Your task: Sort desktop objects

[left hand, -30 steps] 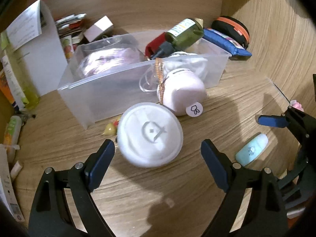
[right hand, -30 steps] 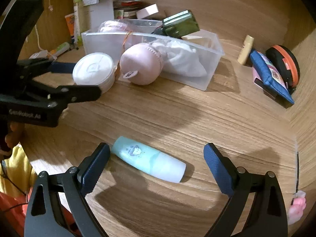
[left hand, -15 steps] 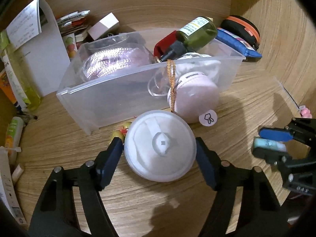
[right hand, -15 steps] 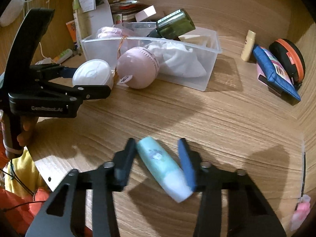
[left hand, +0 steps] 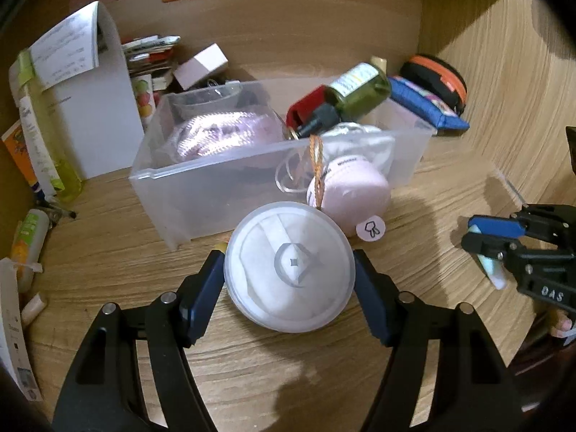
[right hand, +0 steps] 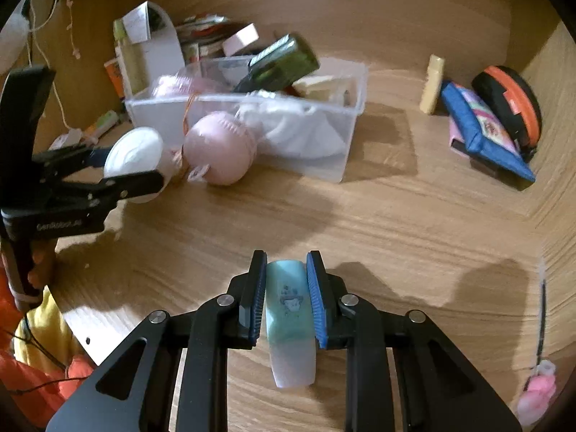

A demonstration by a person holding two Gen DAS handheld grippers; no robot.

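We see our right claw (right hand: 287, 289) clamped on a mint-green tube (right hand: 289, 318), its blue pads pressed against both sides and the pale cap end toward the camera. Beneath it lies the wooden desk (right hand: 396, 223). At the left our left claw (right hand: 126, 165) grips a round white container (right hand: 134, 153), just beside a pink ball-shaped thing (right hand: 219, 153) that touches the clear plastic bin (right hand: 334, 136). A dark green bottle (right hand: 284, 63) leans tilted over the bin's rim. Far right, a blue pouch (right hand: 482, 133) rests against an orange-and-black case (right hand: 511, 104), with a pale yellow stick (right hand: 433, 84) beside them.
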